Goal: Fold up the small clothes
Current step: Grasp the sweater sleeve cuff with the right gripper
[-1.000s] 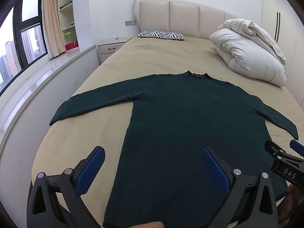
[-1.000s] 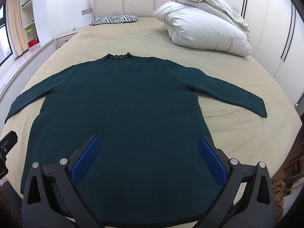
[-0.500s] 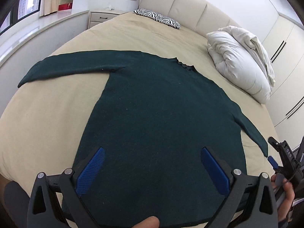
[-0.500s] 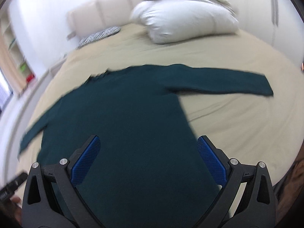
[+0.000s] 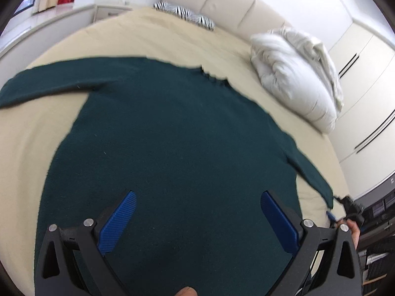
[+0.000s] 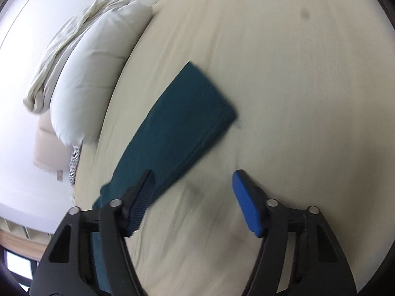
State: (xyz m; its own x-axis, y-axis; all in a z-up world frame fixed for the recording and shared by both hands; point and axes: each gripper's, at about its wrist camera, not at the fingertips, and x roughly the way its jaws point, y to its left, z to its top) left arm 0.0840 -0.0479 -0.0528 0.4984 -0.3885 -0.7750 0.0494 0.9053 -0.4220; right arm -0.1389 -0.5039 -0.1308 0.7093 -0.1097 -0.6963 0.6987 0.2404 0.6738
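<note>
A dark green long-sleeved sweater [image 5: 172, 135] lies flat on the beige bed [image 5: 37, 128], sleeves spread out. My left gripper [image 5: 196, 203] is open and empty, hovering over the sweater's lower body. My right gripper [image 6: 192, 178] is open and empty, low over the bed beside the right sleeve [image 6: 177, 128], whose cuff end lies flat just ahead; its left finger overlaps the sleeve's edge. The right gripper also shows in the left wrist view [image 5: 345, 207] at the sleeve's cuff.
A white folded duvet [image 5: 296, 74] lies on the bed's right side near the headboard and also shows in the right wrist view [image 6: 81, 74]. A zebra pillow [image 5: 185, 14] lies at the head. Wardrobe doors [image 5: 365, 98] stand right. A windowsill ledge runs along the left.
My right gripper has swung right and down from over the sweater's body to the right sleeve's cuff. My left gripper has moved forward and lower over the sweater's body. Both stay open.
</note>
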